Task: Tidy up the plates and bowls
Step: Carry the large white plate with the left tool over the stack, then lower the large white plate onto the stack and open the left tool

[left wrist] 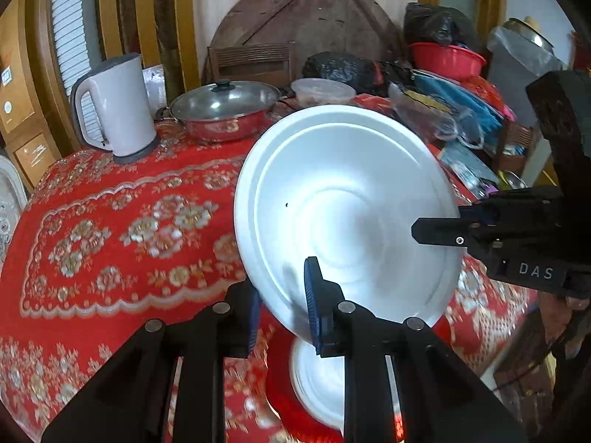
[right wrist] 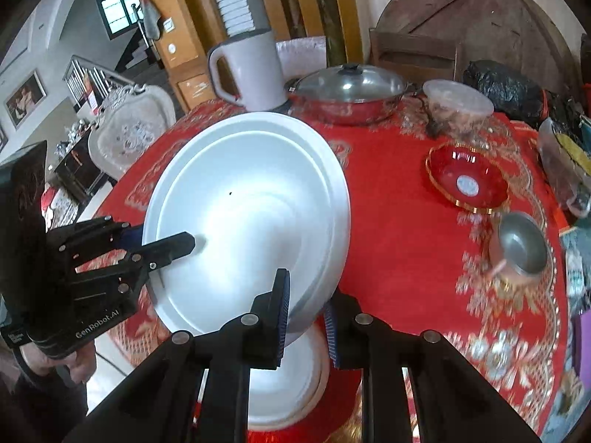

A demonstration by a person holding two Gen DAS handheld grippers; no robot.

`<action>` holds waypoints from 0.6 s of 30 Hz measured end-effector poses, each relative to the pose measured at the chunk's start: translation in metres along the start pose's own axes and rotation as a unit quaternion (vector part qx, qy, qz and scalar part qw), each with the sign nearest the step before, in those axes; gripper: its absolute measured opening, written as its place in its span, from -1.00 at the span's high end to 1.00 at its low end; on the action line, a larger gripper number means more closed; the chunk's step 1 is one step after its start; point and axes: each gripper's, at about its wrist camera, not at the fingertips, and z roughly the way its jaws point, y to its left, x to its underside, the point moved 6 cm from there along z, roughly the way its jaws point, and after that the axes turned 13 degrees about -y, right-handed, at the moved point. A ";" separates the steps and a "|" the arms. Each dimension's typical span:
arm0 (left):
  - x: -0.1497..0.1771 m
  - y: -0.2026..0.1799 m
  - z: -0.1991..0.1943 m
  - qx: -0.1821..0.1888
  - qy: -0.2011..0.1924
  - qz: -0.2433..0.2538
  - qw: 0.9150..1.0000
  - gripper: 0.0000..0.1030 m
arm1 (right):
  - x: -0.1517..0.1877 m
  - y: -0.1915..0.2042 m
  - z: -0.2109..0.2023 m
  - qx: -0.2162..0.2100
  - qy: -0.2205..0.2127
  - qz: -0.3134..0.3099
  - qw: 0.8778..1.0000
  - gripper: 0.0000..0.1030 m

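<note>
Both grippers pinch one big white plate (left wrist: 347, 214) and hold it tilted above the red tablecloth (left wrist: 110, 229). The left gripper (left wrist: 282, 302) bites its edge at 7 o'clock; the right gripper (right wrist: 304, 313) bites at 5 o'clock. A smaller white plate (right wrist: 295, 380) lies underneath.

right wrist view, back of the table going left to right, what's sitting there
white kettle → lidded steel pot → clear lidded container → black bag
</note>
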 end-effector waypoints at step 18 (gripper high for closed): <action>0.079 -0.030 -0.016 0.052 0.056 0.020 0.997 0.59 | 0.093 0.003 -0.004 -0.040 0.071 0.020 0.996 0.61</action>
